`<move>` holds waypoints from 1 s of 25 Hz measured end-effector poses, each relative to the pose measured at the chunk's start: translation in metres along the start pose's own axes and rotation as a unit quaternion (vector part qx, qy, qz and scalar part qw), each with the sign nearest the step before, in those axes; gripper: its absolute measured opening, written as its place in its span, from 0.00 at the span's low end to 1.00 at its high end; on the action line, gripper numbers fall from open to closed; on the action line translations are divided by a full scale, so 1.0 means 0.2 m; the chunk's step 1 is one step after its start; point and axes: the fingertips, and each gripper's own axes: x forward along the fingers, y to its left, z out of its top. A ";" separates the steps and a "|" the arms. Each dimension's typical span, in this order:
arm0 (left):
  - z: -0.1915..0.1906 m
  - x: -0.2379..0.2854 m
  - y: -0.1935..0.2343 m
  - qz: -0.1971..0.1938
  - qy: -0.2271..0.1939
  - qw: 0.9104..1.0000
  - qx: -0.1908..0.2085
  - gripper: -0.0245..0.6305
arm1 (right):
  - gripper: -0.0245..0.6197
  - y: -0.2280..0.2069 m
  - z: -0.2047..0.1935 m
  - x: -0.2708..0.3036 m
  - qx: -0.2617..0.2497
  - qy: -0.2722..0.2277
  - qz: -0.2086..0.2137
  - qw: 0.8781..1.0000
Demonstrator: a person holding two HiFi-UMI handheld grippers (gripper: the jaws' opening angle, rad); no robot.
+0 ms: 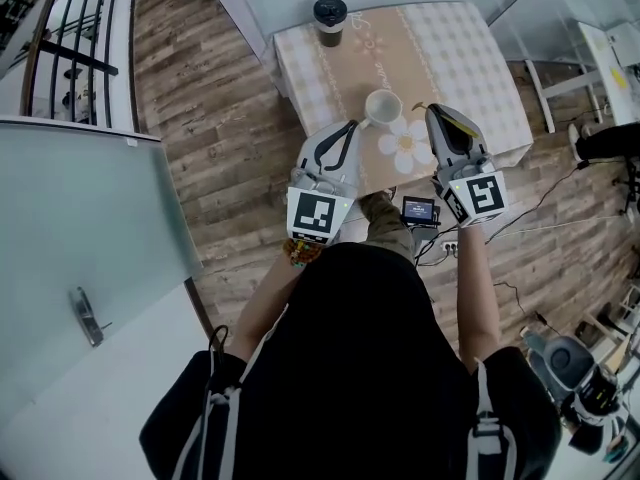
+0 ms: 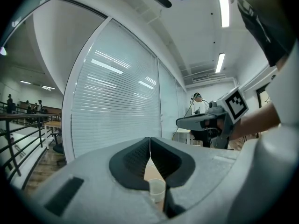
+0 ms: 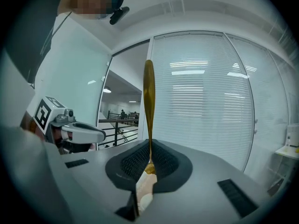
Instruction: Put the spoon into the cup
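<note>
Since the spoon [image 3: 149, 101] must drop into the cup [image 1: 383, 106], we hold it in the right gripper [image 3: 149, 158], fingers [image 3: 128, 164] clamped on one end so the rest juts past the tips. It hangs just right of the cup, above the bench [image 1: 460, 48], not yet over the rim. On the cup's left, by its handle, our left gripper [image 1: 352, 128] has its fingers pressed together on nothing, probably ready to steady it.
</note>
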 end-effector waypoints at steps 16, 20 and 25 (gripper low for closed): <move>-0.04 -0.01 0.04 0.000 0.012 1.000 -0.001 0.07 | 0.06 -0.03 -0.37 0.15 -0.013 0.076 0.010 0.997; -0.05 -0.01 0.04 0.002 0.014 1.000 -0.003 0.07 | 0.06 -0.04 -0.44 0.20 -0.019 0.086 0.017 0.996; -0.07 -0.02 0.07 0.010 0.016 1.000 -0.006 0.07 | 0.06 -0.04 -0.55 0.27 -0.001 0.100 0.018 0.995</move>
